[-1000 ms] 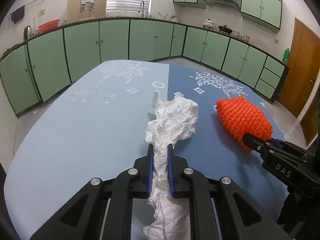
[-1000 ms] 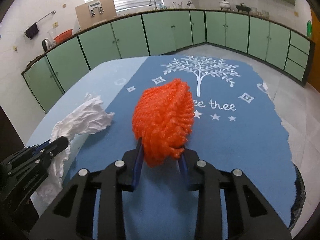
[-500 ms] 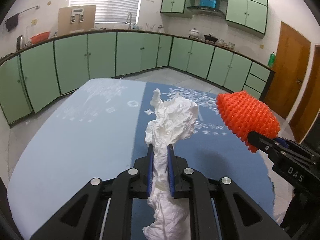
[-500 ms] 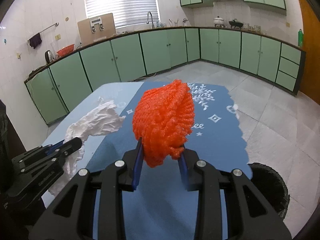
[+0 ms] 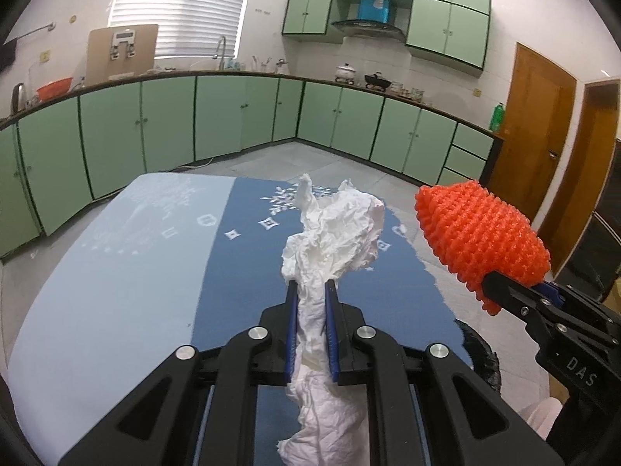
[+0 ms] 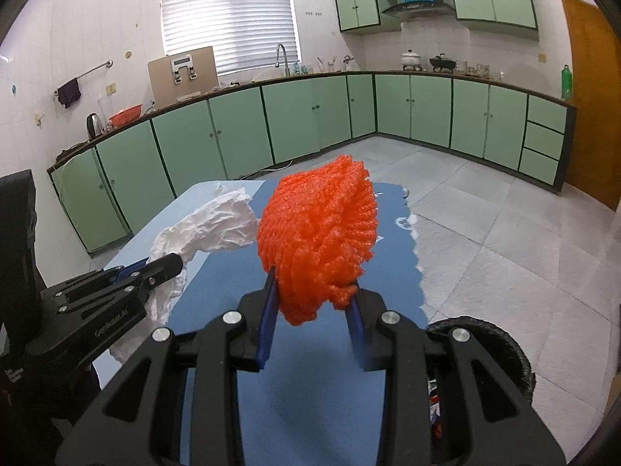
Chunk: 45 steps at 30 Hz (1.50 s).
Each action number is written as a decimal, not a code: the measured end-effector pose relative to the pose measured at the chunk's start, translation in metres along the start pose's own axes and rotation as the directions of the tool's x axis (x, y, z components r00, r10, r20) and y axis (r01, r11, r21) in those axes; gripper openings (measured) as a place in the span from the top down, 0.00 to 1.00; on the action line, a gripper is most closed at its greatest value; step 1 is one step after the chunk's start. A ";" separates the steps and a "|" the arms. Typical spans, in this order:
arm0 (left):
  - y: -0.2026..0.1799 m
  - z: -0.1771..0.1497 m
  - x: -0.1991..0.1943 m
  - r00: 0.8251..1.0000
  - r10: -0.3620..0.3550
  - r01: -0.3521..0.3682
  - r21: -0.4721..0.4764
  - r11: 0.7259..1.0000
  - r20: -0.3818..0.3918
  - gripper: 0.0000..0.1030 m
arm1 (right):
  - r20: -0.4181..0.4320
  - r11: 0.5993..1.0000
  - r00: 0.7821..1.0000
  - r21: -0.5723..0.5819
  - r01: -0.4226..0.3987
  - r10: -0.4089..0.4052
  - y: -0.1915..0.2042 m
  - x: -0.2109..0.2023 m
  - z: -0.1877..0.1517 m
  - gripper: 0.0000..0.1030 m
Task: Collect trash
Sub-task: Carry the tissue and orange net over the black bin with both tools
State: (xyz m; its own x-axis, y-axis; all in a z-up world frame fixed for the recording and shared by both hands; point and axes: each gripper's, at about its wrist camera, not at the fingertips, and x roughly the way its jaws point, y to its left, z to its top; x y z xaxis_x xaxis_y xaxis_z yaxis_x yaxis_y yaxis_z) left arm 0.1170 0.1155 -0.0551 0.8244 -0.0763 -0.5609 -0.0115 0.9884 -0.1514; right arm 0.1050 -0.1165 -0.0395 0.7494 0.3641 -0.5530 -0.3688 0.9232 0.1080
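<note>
My left gripper is shut on a crumpled white paper and holds it in the air above the blue table. My right gripper is shut on an orange foam net, also lifted above the table. In the left wrist view the net and the right gripper are at the right. In the right wrist view the paper and the left gripper are at the left. A black trash bin stands on the floor by the table's right edge.
The tablecloth is light blue on the left and dark blue on the right. Green kitchen cabinets run along the far walls. A tiled floor lies to the right. A brown door is at the far right.
Both grippers have risen from the table with their loads and moved toward the table's right edge. The black bin has come into view at the lower right.
</note>
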 end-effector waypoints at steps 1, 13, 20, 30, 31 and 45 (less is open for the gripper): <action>-0.003 0.000 -0.002 1.000 -0.007 0.007 0.008 1.000 0.003 0.87 | 0.006 1.000 1.000 0.003 0.005 -0.005 -0.004 -0.005 -0.001 0.70; -0.058 -0.005 -0.007 0.996 -0.085 0.085 0.070 0.994 0.002 0.87 | 0.038 0.996 0.996 0.041 0.081 -0.083 -0.050 -0.050 -0.021 0.70; -0.098 -0.013 0.000 0.990 -0.137 0.139 0.117 0.983 -0.023 0.87 | 0.037 0.986 0.988 0.077 0.148 -0.151 -0.086 -0.069 -0.037 0.70; -0.153 -0.025 0.019 0.976 -0.208 0.217 0.189 0.958 -0.070 0.87 | 0.025 0.963 0.969 0.122 0.240 -0.245 -0.135 -0.088 -0.058 0.70; -0.159 -0.026 0.020 0.974 -0.216 0.226 0.195 0.954 -0.073 0.87 | 0.022 0.960 0.967 0.126 0.251 -0.255 -0.141 -0.089 -0.061 0.70; -0.231 -0.046 0.059 0.941 -0.312 0.335 0.243 0.910 -0.132 0.87 | -0.040 0.921 0.940 0.187 0.341 -0.340 -0.199 -0.083 -0.097 0.70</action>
State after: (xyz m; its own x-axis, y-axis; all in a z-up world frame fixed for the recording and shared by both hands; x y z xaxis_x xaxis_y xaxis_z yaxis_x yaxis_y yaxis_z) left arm 0.1424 -0.1238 -0.0908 0.7046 -0.3972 -0.5880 0.4034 0.9059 -0.1285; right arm 0.0626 -0.3422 -0.0946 0.8078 0.0231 -0.5889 0.0191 0.9977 0.0653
